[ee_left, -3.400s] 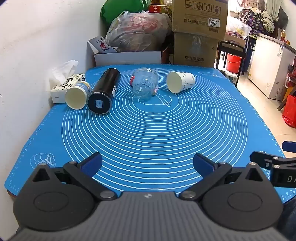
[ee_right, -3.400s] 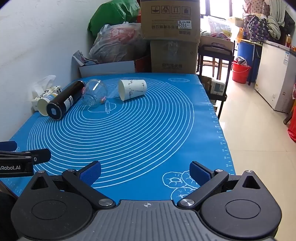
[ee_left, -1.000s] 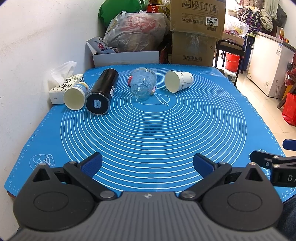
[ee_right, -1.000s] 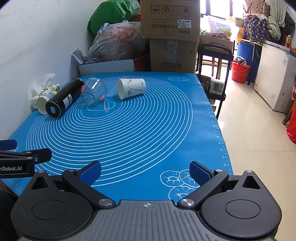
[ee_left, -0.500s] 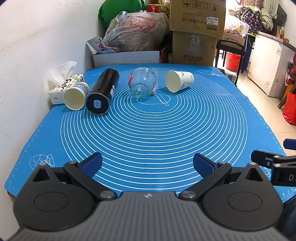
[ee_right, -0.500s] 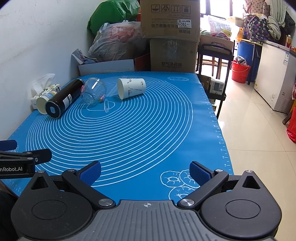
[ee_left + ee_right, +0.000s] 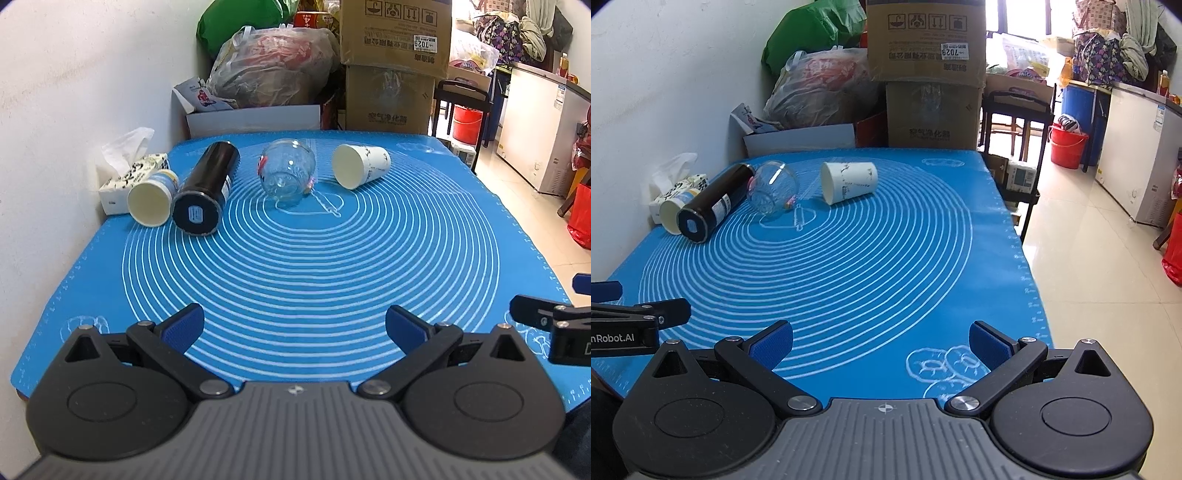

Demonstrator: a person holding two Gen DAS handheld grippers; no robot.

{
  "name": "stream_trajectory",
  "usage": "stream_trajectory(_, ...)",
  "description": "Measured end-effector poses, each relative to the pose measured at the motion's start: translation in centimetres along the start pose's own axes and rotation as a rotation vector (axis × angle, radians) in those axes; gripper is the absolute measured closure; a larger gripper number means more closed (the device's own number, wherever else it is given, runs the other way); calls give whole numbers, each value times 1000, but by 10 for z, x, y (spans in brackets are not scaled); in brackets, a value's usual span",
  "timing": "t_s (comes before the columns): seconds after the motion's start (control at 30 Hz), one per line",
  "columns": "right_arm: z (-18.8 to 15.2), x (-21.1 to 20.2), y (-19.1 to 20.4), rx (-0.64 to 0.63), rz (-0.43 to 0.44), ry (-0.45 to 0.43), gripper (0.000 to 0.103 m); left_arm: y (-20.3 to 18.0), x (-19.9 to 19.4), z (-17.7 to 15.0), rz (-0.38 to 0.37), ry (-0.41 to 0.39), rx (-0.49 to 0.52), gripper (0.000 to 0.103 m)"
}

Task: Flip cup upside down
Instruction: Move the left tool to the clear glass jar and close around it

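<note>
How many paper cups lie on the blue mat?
2: a white printed paper cup on its side at the far right, and a blue-banded paper cup against the black cylindrical bottle. None seems hidden.

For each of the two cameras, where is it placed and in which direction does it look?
Left wrist: sits on the left gripper, near the mat's near edge, looking across the blue mat to four lying containers; right gripper's fingertips show right.
Right wrist: sits on the right gripper, facing likewise, floor at right; left gripper's fingertips at left.
Shared: white paper cup.
</note>
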State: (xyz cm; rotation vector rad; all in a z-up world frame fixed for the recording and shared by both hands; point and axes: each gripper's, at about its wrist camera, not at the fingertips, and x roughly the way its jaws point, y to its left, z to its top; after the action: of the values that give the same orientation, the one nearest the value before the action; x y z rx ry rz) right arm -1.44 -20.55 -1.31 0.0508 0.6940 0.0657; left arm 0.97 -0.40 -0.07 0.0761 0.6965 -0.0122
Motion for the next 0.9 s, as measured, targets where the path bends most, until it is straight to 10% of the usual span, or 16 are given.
stream_trajectory(0.9, 61, 84, -31, 88, -54, -53, 0, -5, 167, 115, 121, -176, 70, 0)
